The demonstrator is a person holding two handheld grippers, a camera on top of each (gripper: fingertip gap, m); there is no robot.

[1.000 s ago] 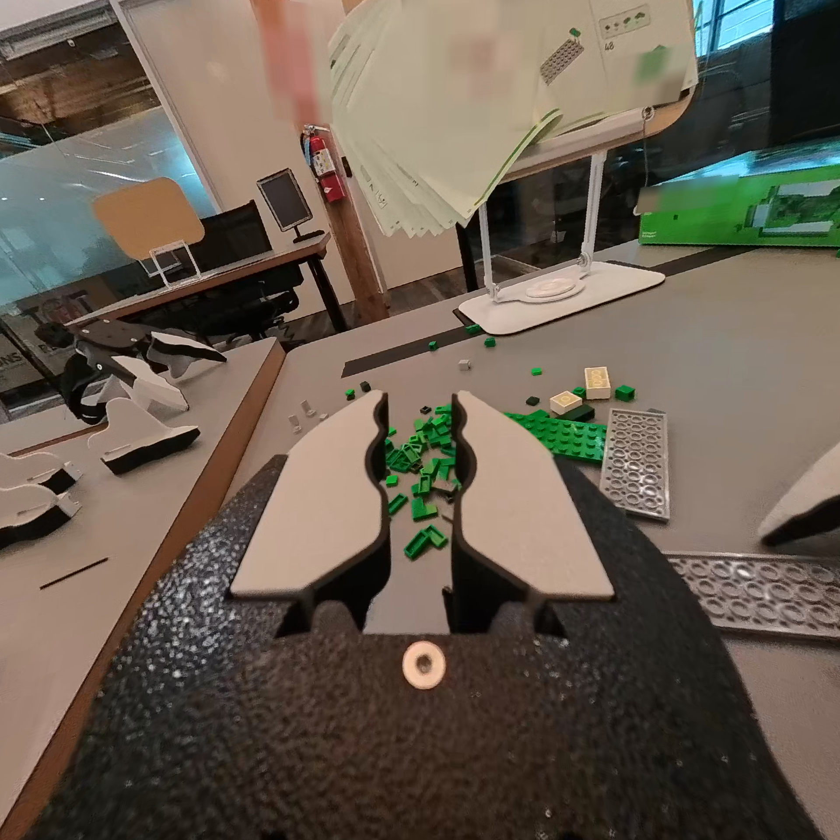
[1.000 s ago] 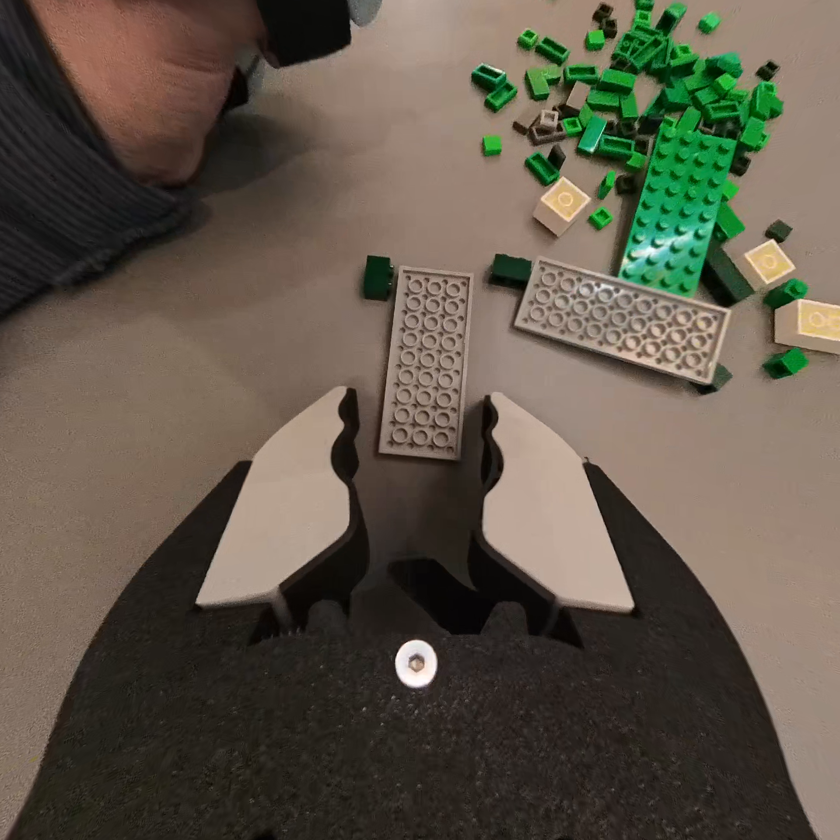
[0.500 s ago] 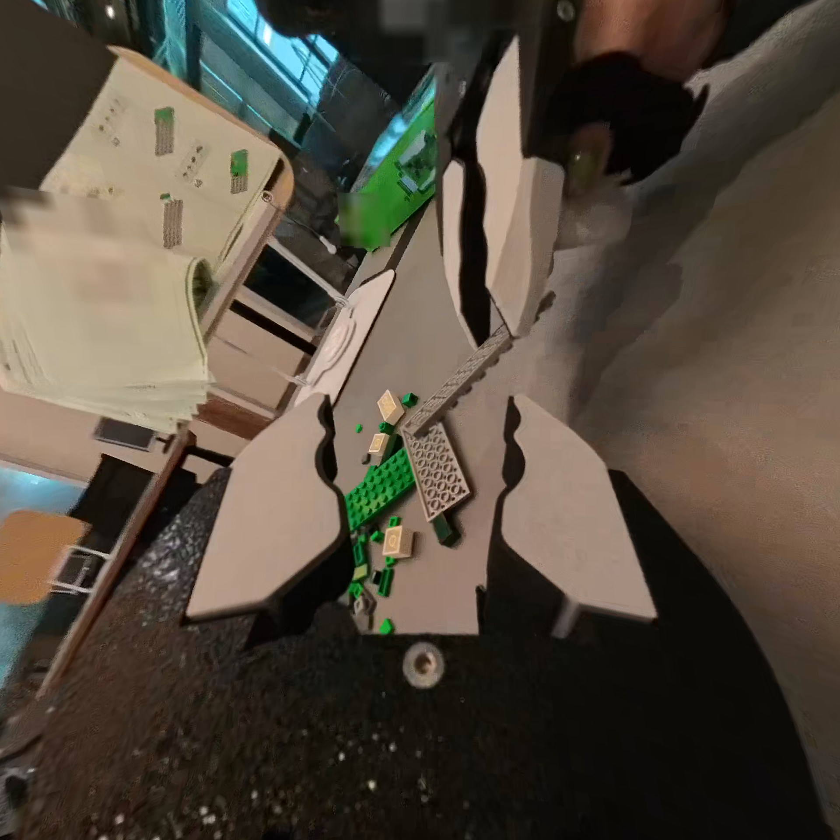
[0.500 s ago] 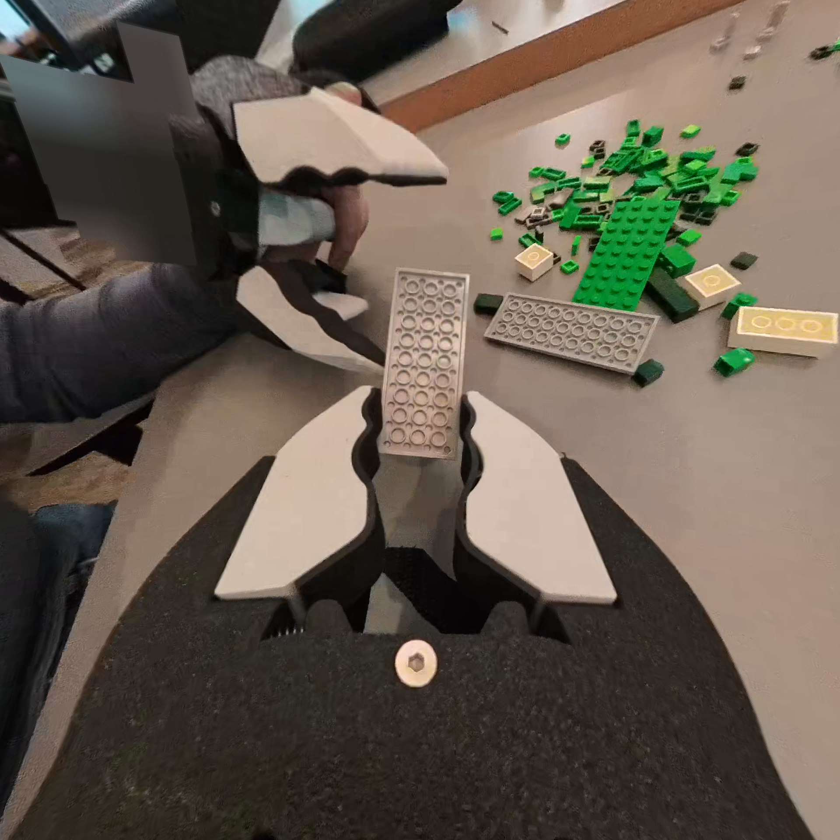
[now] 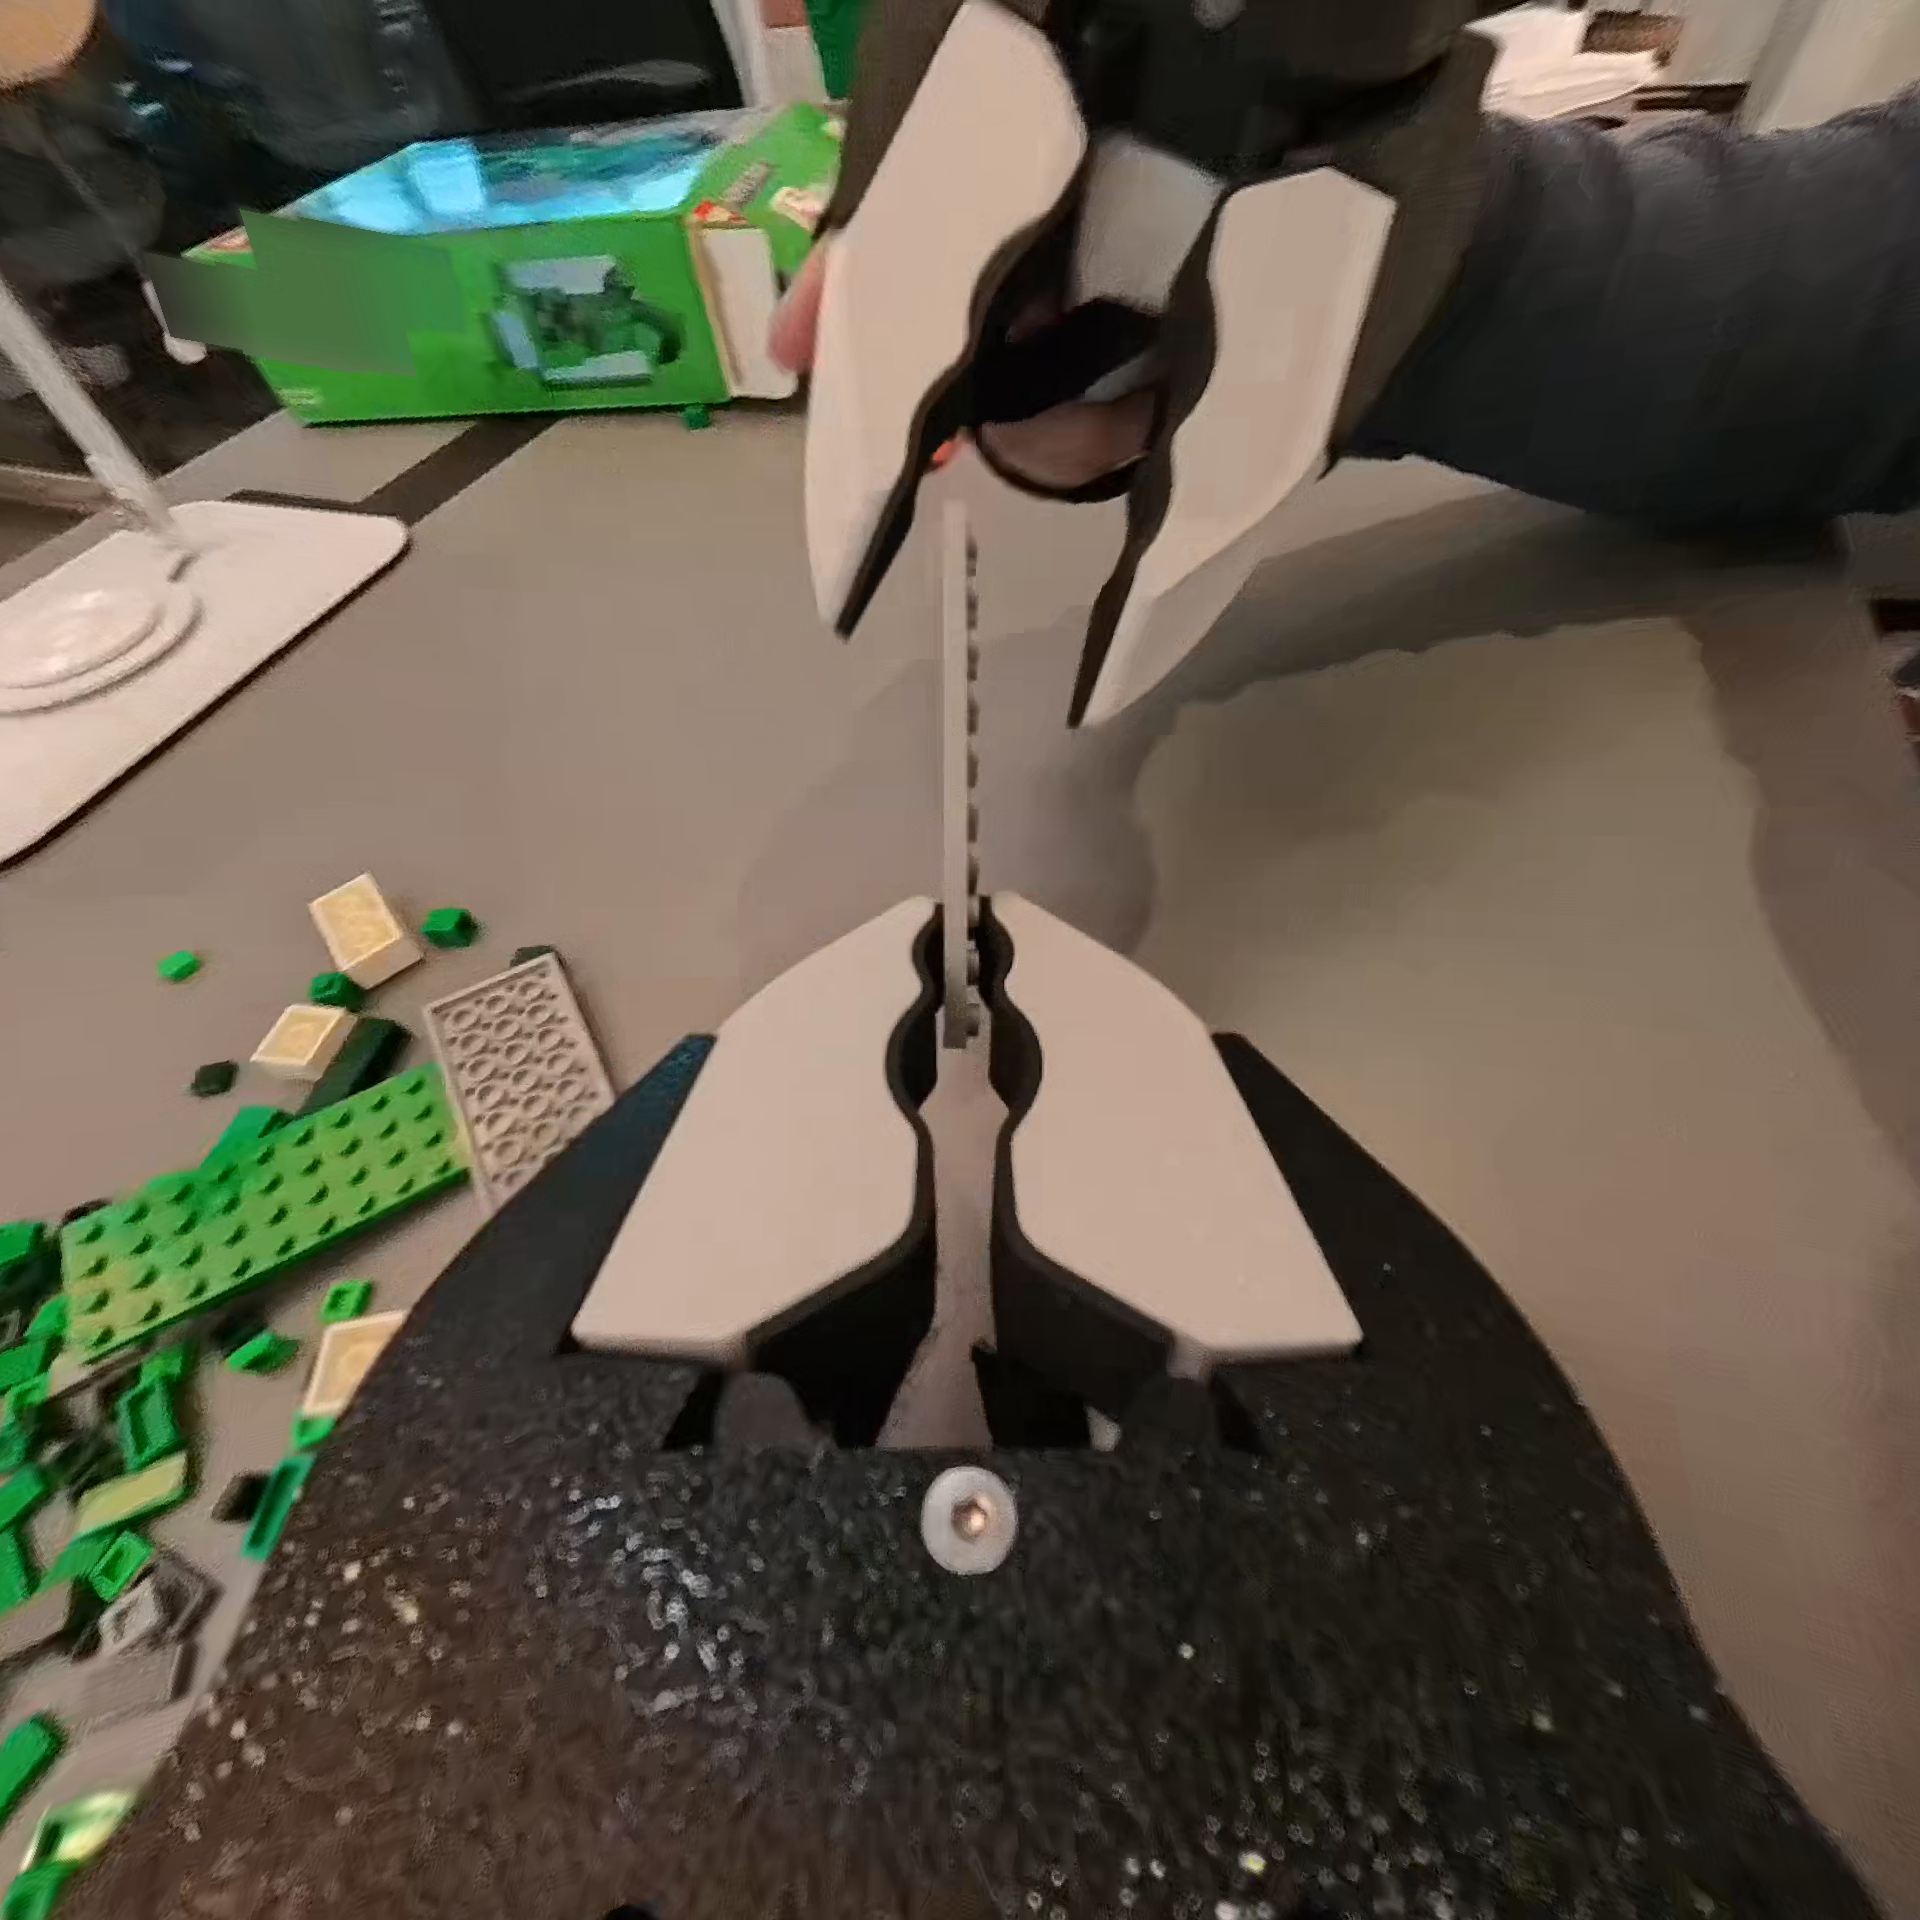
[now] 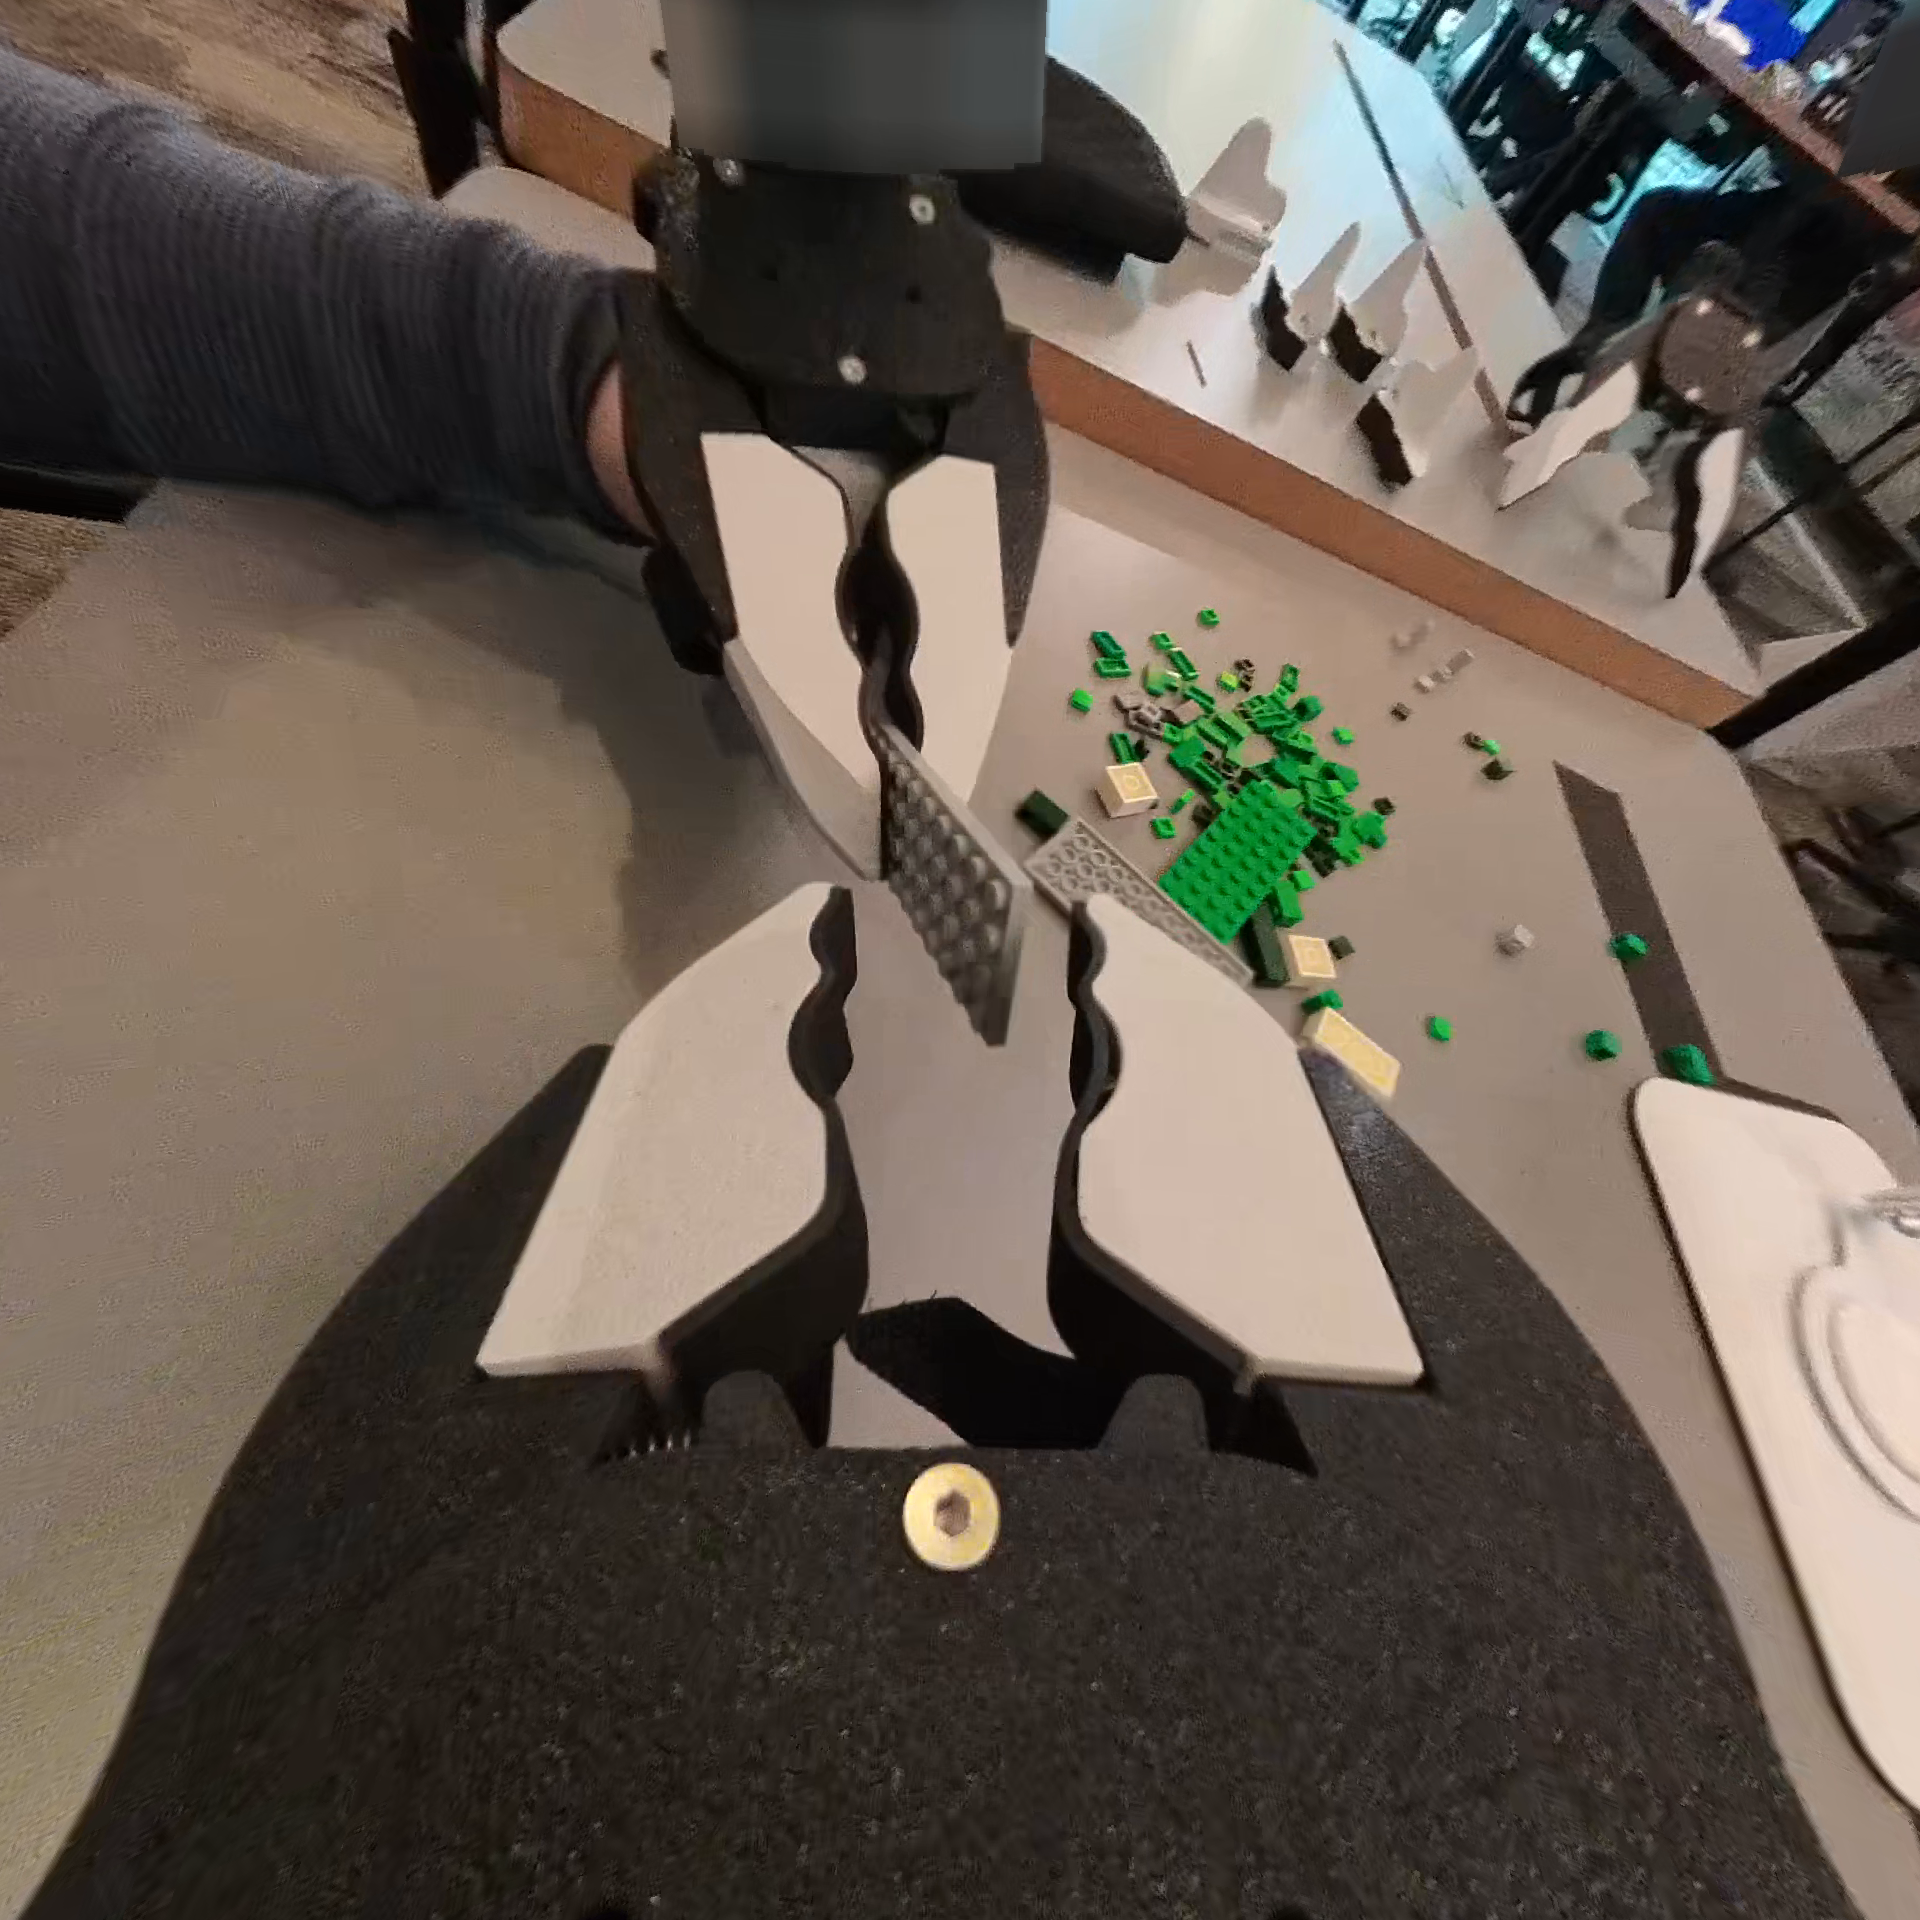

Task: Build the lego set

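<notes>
My left gripper [image 5: 961, 925] is shut on one end of a grey studded plate [image 5: 958, 727], which it holds edge-on above the table. In the right wrist view the left gripper [image 6: 894, 748] points toward me with that plate [image 6: 935, 842] clamped in its tips. My right gripper [image 6: 951, 909] is open, one finger on each side of the plate's free end without gripping it. In the left wrist view the right gripper [image 5: 961, 670] faces me, jaws spread around the plate's far end. A second grey plate [image 6: 1122, 894] and a green plate [image 6: 1236, 852] lie on the table.
Small green pieces [image 6: 1247, 727] and cream bricks [image 5: 364, 925] lie loose by the green plate [image 5: 260, 1195]. A green box [image 5: 488, 312] stands at the back. A white stand base [image 6: 1787, 1299] lies to the right. Spare gripper fingers [image 6: 1340, 301] stand on the neighbouring table.
The right gripper picked the grey plate up off the table. The left gripper swung round and shut on it. The right gripper has since opened and let go.
</notes>
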